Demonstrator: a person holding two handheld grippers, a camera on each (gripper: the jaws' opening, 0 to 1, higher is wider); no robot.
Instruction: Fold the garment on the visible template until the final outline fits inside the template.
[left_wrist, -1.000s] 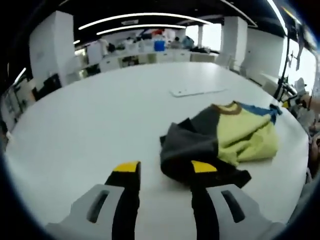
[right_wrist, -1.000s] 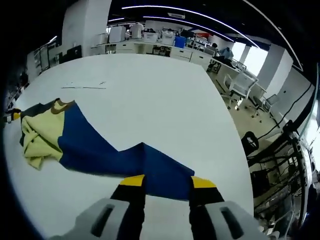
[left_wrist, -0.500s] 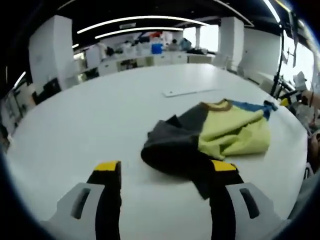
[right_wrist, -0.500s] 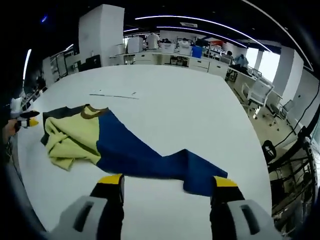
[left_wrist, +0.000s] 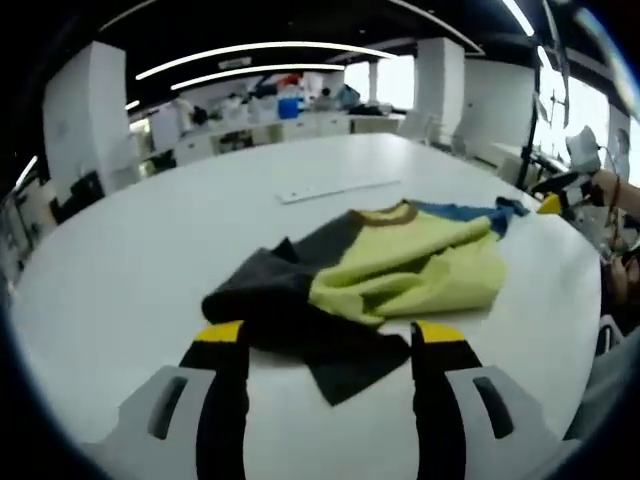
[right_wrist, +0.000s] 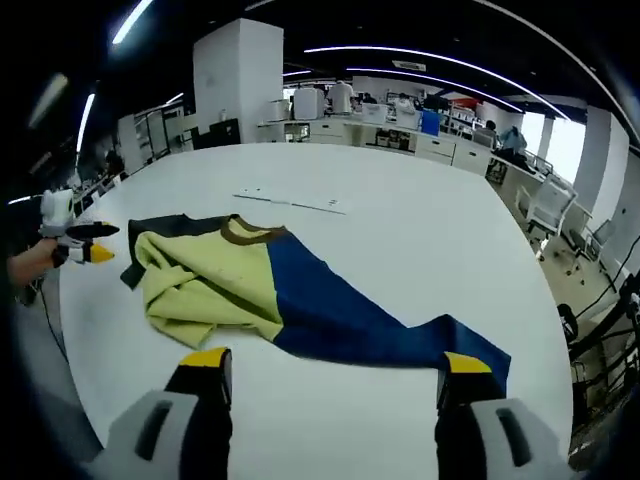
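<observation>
The garment, a colour-blocked top in yellow-green, dark grey and blue with a brown neckband, lies rumpled on the white table. In the right gripper view its yellow body is bunched near the table's near-left edge, and the blue sleeve runs out flat toward the right. In the left gripper view the dark grey sleeve sprawls nearest the camera, with the yellow part heaped behind it. It looks loosely dropped rather than laid out, so folding seems hardly begun.

The left gripper hangs above the grey sleeve with its jaws spread wide and nothing between them; I judge it is lined up to take that sleeve's edge. The right gripper sits over the blue sleeve's cuff end, jaws likewise wide apart and empty.

Beyond the garment a thin pale strip lies flat on the table; whether it belongs to the template I cannot tell. No containers sit on the table; the desks far behind are too small to read.
</observation>
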